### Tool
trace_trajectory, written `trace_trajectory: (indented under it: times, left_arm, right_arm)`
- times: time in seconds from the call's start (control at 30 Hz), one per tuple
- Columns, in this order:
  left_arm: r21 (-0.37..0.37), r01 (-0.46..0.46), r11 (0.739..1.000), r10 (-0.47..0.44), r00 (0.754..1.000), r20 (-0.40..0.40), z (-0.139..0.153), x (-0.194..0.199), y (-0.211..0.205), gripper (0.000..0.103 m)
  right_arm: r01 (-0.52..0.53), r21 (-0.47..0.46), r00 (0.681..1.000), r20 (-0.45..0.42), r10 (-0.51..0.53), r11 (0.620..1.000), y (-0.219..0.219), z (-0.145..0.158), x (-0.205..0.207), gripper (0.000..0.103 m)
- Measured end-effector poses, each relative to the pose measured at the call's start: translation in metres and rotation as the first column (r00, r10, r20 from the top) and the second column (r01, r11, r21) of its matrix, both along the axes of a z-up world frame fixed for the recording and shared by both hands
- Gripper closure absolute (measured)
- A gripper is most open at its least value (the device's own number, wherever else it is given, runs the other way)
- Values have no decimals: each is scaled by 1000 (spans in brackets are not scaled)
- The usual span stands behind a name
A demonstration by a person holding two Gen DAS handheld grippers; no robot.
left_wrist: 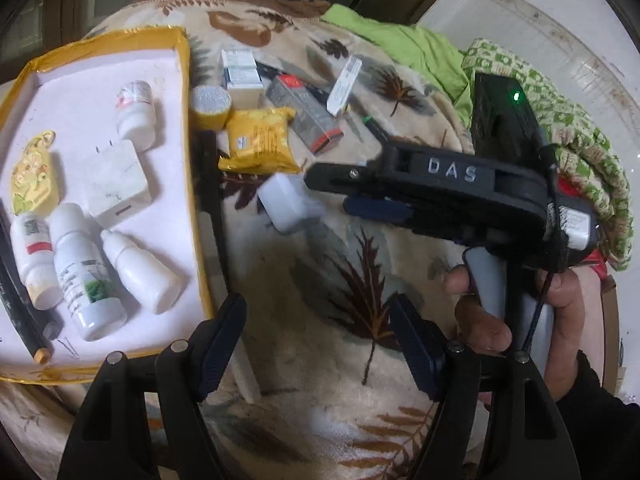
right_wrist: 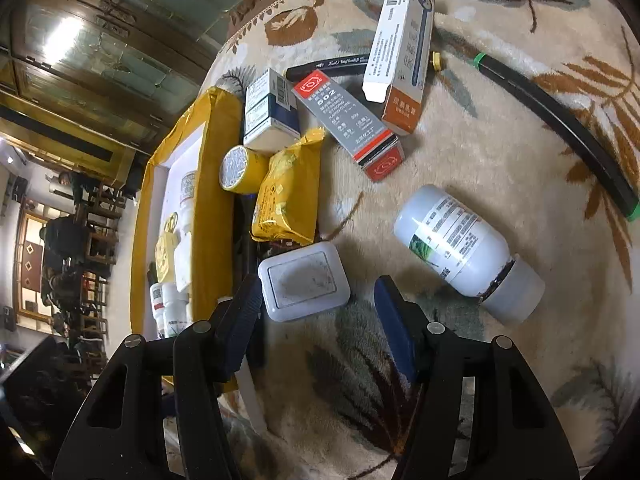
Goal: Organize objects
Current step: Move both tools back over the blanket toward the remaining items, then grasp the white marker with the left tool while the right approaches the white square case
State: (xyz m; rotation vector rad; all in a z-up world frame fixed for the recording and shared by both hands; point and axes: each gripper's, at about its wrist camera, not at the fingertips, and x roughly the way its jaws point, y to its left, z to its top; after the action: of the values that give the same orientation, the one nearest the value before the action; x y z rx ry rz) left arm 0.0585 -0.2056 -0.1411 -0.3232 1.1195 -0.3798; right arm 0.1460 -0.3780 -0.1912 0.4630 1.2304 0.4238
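Right gripper (right_wrist: 316,320) is spread, nothing between the pads; its left finger sits just beside the white switch box (right_wrist: 303,280), which lies flat on the leaf-print blanket (right_wrist: 460,152) right ahead of the tips, slightly left of the gap. Probably the next pick. It looks like hard plastic, light, stiff, w/ rounded corners and a smooth, likely slippery shell. It's wide for these jaws, so best taken across the shorter sides, pads low on the flat edges, not on the rounded corners where it could squirt out. Soft blanket under it means tips can press in a bit to get under.

Right of the tips and a bit ahead lies the white bottle (right_wrist: 468,248) on its side. Round, so it'll roll; grip across the body near the middle, not the cap end. Weight can't be told.

Further ahead, left of centre: yellow pouch (right_wrist: 286,196), soft and crinkly, pinch an edge seam. Small yellow tin (right_wrist: 238,170) just left of it. Cardboard boxes beyond, e.g. the grey-red 502 box (right_wrist: 348,124), are light and crushable, so go gentle.

Left gripper (left_wrist: 316,340) is also spread and empty, hovering over bare blanket. The yellow-rimmed tray (left_wrist: 188,128) w/ bottles already in it is to its left, and that's prob. where things go.
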Motion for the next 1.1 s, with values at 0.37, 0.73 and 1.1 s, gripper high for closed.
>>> trace_trajectory:
  times: [0.37,0.73,1.1]
  left_arm:
    - [-26,-229,973,226,969,-97,-7,-24,58,30]
    - [113,-88,990,100,990,-101,-8,-19,5,32]
    - [160,20,987,15,977,-214,-45,-3,-26,65]
  right_arm:
    - [30,7,1000,-6,-30,1000,-10,-1,-4,44]
    - [0,12,1000,-9,0,1000,5,0,-2,44]
    - [6,-3,1000,-25,-6,1000,8,-3,1,44]
